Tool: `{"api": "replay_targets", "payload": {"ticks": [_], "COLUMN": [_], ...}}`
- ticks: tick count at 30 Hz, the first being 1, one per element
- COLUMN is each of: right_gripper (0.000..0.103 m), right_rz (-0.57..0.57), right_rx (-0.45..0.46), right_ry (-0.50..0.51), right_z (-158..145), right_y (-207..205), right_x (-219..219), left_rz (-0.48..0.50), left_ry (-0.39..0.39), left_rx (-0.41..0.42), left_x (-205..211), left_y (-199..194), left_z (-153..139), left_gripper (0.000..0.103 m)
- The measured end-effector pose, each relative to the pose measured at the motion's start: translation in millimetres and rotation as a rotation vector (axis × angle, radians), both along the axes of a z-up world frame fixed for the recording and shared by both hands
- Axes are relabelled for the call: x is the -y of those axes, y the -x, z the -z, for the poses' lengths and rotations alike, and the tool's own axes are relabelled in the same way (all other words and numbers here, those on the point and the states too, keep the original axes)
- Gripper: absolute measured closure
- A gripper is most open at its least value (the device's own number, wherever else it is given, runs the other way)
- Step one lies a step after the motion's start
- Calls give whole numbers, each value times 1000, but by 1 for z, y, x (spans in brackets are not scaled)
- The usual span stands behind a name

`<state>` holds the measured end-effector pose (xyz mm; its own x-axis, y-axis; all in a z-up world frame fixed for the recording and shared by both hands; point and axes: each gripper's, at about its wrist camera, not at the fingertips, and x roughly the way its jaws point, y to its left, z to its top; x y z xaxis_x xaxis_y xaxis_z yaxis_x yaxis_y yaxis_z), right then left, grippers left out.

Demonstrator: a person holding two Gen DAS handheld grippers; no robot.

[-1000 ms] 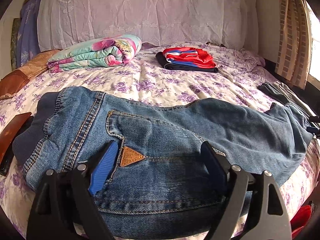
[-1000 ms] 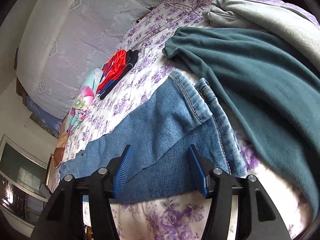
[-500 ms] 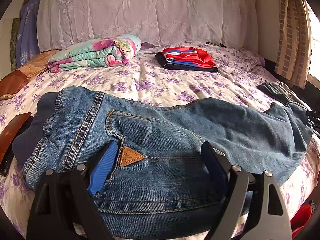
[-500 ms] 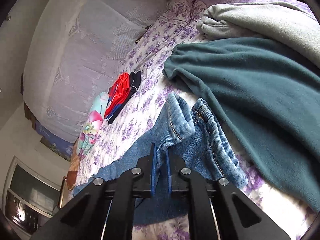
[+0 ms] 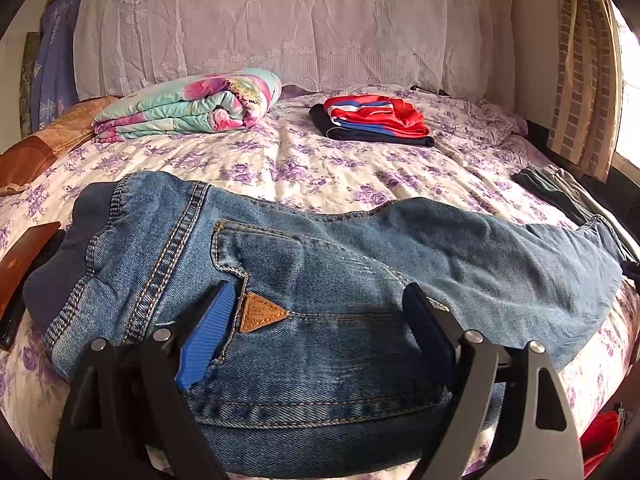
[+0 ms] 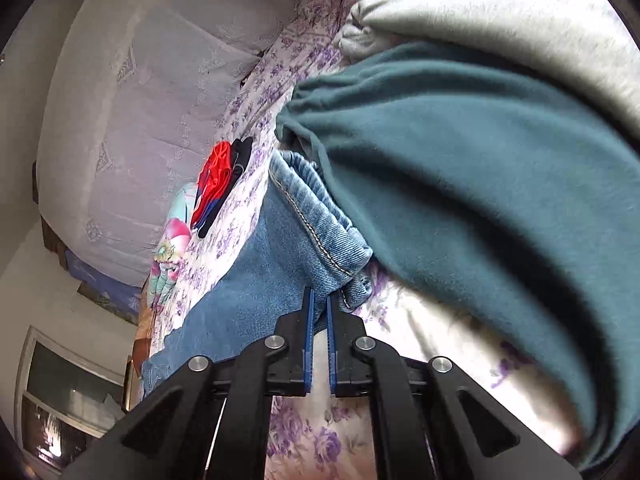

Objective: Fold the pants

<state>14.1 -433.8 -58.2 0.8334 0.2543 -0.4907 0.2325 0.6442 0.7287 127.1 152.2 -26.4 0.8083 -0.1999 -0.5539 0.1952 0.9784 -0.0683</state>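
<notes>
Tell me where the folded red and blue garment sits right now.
In the left wrist view the folded red and blue garment lies far back on the bed, right of the floral quilt, beyond the jeans.

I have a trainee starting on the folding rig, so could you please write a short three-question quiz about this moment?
1. True or false: the left gripper is clamped on the waistband of the blue jeans.
2. Multiple choice: what does the right gripper pinch? A) the teal fleece garment B) the hem end of the jeans leg C) the floral bedsheet
3. Fill in: beside the folded floral quilt near the headboard lies a folded ____ and blue garment.

Key: 1 false, its jaws stand open over the jeans; 2 B; 3 red.
</notes>
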Motion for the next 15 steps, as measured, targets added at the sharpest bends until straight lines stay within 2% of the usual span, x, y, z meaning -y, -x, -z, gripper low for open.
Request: {"api": "replay_targets", "payload": {"ticks": [3,6,9,10,12,14,15], "right_gripper": [91,91,90,86,51,38,37], "right_rz": [32,-62,-189,-224,-311,-435,-498], "right_rx": [53,131,183,191,192,109,17], "right_ry": [194,297,385,415,450,477,474], "right_z": [-33,-59,-71,-72,-65,-45,-25], "right_y": [8,-7,-35,-45,-63,-86,-101], "right_x": [-10,-42,-88,-104,-134,-161,-170], "left_rz": [-16,-6,19,12,-27,-83,-108], "left_ry": [34,108,159,145,81,34,38], "left_rx": [-1,4,70,92,107,42,-42], "left_x": [-5,-7,-6,-5,-5,-14,-25], "left_y": [4,13,23,25,22,7,-8], "left_z": [-3,-18,-39,-44,-48,-33,-15], "left_gripper": [20,12,6,5,5,5,5]}}
